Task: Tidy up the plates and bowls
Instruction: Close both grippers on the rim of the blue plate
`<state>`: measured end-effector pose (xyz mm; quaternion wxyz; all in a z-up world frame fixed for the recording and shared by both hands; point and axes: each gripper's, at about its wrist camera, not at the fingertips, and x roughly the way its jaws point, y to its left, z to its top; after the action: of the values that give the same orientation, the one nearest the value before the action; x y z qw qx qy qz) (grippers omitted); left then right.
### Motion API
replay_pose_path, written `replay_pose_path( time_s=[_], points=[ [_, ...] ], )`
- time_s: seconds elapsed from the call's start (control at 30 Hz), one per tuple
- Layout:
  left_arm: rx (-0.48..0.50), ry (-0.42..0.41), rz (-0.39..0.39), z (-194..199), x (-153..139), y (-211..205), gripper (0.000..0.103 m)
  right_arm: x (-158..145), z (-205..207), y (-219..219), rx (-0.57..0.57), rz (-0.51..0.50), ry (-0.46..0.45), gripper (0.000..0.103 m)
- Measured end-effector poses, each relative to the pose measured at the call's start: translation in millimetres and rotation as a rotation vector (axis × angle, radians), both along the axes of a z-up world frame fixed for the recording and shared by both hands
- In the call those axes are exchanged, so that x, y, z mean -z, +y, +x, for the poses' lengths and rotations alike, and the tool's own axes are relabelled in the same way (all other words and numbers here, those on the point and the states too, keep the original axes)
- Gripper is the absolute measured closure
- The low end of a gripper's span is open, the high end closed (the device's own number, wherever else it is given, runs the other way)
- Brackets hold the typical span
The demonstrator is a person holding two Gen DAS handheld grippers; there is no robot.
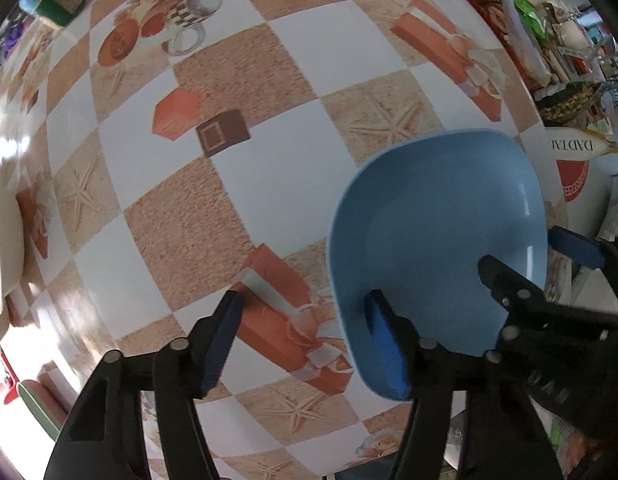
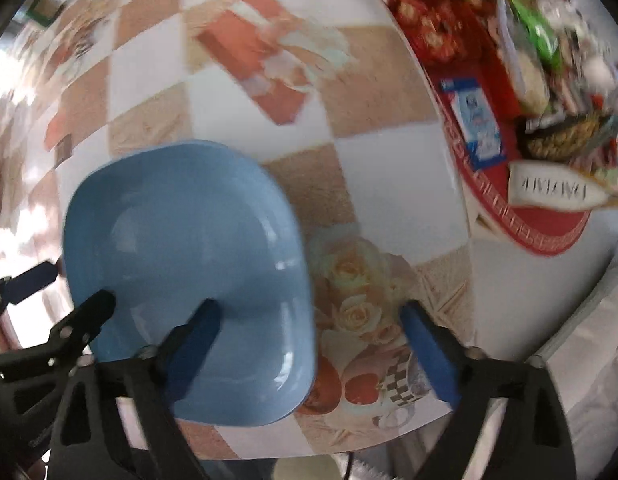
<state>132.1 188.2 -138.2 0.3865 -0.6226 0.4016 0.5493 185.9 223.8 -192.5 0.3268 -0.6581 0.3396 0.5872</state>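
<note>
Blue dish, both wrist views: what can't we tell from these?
- Blue dish, left wrist view: near rim hidden behind the left hand-held gripper; contact between pad and dish not visible.
- Same dish, right wrist view: motion blur; whether the right hand-held gripper touches the rim is unclear.
- Cream dish, left wrist view: cut off by the left edge; plate or bowl unclear.
- Red tray contents: blurred, labels unreadable.

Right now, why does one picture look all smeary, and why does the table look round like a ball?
The right wrist view is smeared by motion blur: the red tray and the packets on it look streaky. The left wrist view is sharper, so the blue plate has crisp edges. Both views are fisheye, so the flat checked tablecloth bulges. Glare whitens the left edges.
</note>
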Motion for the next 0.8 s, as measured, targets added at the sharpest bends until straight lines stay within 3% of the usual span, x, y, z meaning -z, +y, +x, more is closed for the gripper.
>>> replay_pose_path(
  time_s=[0.1,0.17,0.2,0.23,0.3,0.33,0.57,0.8],
  points=[
    [0.026,-0.004,0.005,5,-5,9,0.052,-5,-11,-10,-0.046,0.000,0.021,0.057],
    [0.052,-0.011,0.011,12,-7,15,0.073,-6,-13,-12,-0.042,-0.008,0.019,0.057],
    [0.060,-0.016,0.011,14,-7,16,0.078,-6,-14,-11,-0.029,-0.020,0.030,0.063],
    [0.062,-0.016,0.007,16,-8,20,0.078,-7,-13,-11,-0.016,-0.026,0.039,0.073],
    [0.048,-0.025,0.007,12,-10,20,0.080,-8,-13,-11,-0.001,-0.030,0.034,0.074],
    [0.046,-0.022,0.003,8,-11,17,0.080,-8,-14,-11,0.000,-0.037,0.036,0.079],
    [0.020,0.019,-0.015,-26,-15,-34,0.079,-6,-49,-53,-0.102,-0.105,0.069,0.081],
    [-0.128,0.085,-0.069,-86,-17,-111,0.079,-11,-117,-122,-0.223,-0.191,0.131,0.081]
  ],
)
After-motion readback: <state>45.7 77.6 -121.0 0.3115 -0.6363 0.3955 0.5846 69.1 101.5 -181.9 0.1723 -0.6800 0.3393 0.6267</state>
